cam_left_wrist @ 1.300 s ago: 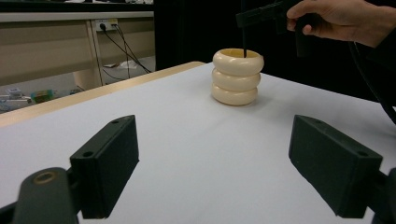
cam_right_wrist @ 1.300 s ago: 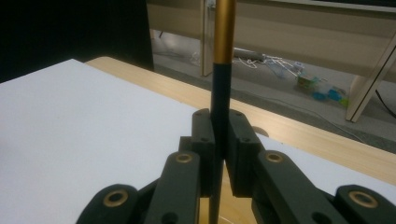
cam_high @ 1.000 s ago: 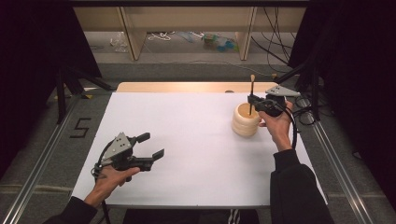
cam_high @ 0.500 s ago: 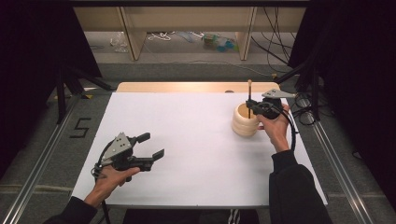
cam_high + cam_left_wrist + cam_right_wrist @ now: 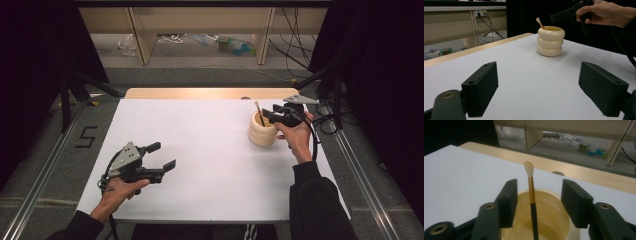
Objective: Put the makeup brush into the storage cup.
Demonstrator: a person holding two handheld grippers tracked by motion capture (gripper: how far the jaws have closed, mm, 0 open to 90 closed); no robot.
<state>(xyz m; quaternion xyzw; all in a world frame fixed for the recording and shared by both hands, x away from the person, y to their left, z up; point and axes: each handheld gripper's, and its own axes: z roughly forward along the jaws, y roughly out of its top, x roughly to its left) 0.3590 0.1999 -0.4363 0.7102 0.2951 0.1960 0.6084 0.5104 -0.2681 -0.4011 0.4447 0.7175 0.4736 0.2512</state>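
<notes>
The right gripper (image 5: 537,202) hovers just above a cream ribbed holder (image 5: 262,132), its jaws having just opened, so the brush (image 5: 532,195) stands released between them, touching neither pad. The brush rests inside the holder, leaning, with its pale tip up and its dark handle below a gold band. The holder sits on the white counter (image 5: 200,150), directly under this gripper. Well apart, at the counter's near left, the left gripper (image 5: 162,156) rests released, jaws wide with nothing between them.
</notes>
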